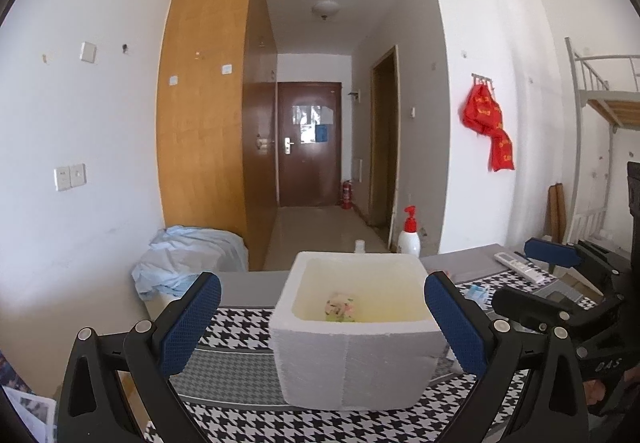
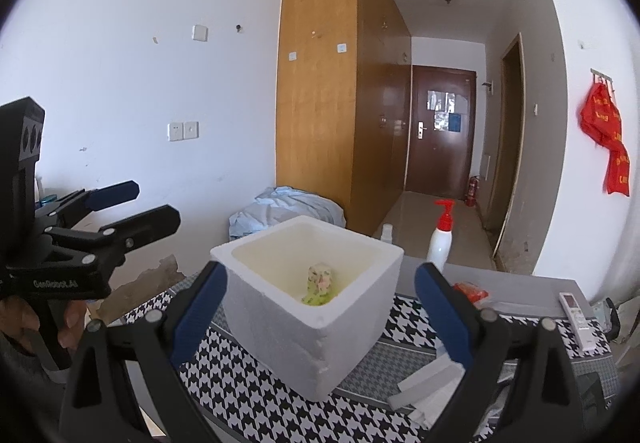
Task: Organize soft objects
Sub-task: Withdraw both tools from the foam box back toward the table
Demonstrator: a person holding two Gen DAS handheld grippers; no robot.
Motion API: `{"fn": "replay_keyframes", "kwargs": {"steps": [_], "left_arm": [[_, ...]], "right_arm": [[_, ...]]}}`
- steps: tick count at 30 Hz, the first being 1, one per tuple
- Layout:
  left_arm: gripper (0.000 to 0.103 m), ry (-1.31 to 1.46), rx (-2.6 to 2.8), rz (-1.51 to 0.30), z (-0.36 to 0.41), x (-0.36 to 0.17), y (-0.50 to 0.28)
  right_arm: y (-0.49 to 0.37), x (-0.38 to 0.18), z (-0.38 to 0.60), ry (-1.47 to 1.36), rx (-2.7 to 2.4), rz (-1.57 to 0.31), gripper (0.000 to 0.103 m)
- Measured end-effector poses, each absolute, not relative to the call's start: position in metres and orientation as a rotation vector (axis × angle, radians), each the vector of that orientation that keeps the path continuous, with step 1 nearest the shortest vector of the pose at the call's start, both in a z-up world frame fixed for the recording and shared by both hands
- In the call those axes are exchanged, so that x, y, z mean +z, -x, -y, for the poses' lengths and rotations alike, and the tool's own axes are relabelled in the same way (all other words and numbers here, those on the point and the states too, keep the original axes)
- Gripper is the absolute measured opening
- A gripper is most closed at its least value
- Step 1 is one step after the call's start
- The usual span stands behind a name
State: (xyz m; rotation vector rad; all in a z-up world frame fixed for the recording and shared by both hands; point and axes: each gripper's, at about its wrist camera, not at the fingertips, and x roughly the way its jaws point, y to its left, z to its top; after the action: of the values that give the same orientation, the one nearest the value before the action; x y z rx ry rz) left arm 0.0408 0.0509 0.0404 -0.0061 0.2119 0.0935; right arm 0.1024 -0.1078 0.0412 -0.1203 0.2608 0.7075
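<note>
Foam box (image 1: 352, 355) on a houndstooth cloth (image 1: 248, 359) covering the worktop (image 2: 516, 283). A small soft object (image 2: 320, 283), patterned pale with green at its base, lies on the floor of the open box, clear of the walls. The left gripper (image 1: 322, 323) is held with its blue-padded fingers (image 1: 188, 319) well apart, empty, straddling the near corners of the box without touching them. The right gripper (image 2: 320, 319) is likewise spread wide and empty, its fingers (image 2: 442, 317) flanking the box. Seen from the right wrist, the left gripper body bears the legible marking "GenRobot.AI"; a hand (image 2: 68, 323) grips its handle. A remote control (image 2: 578, 317) lies near the worktop's right edge; white strips (image 2: 424, 383) and an orange packet (image 2: 472, 291) occupy the cloth to the right of the box. A pump bottle (image 2: 440, 239) stands beyond the far edge. The red hanging (image 1: 490, 123) carries gold writing too blurred to read.
</note>
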Motion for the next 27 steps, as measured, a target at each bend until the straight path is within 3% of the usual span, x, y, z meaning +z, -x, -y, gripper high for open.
{"fn": "replay_keyframes", "kwargs": {"steps": [27], "left_arm": [[0.102, 0.027, 0.046, -0.205, -0.03, 0.011, -0.033]], "right_arm": [[-0.093, 0.01, 0.151, 0.074, 0.605, -0.315, 0.097]]}}
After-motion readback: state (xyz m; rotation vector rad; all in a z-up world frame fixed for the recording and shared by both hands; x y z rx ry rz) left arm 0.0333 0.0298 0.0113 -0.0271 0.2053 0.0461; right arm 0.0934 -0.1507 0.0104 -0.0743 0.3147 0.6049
